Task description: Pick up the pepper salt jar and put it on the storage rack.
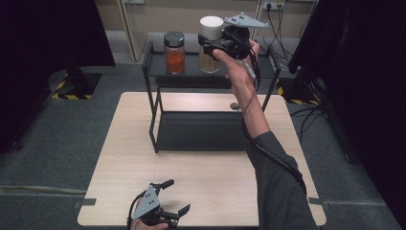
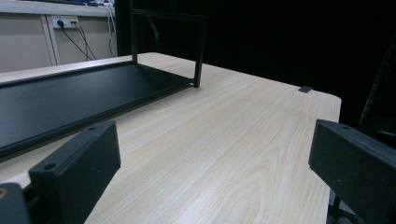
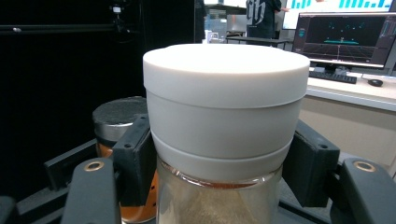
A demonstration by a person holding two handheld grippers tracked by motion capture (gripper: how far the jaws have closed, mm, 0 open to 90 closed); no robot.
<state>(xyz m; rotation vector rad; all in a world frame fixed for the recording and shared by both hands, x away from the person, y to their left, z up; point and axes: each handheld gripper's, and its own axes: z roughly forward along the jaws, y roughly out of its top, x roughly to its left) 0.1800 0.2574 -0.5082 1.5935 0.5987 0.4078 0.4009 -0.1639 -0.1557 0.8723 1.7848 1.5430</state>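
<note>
While the right tongs (image 3: 219, 163) clamp the white-lidded jar (image 3: 224, 135) to seat it on the rack's top shelf (image 1: 191, 69), the left tongs (image 1: 174, 196) rest released over the tabletop (image 1: 206, 177).

A pale wooden worktop (image 1: 201, 177) stands on grey carpet (image 1: 52, 143). Black curtains (image 1: 43, 33) hang at both sides. Behind runs a beige wall (image 1: 186, 14) with a socket (image 1: 274, 5) and dangling cables (image 1: 282, 33). Yellow-black tape (image 1: 72, 96) marks a stand's foot.
</note>
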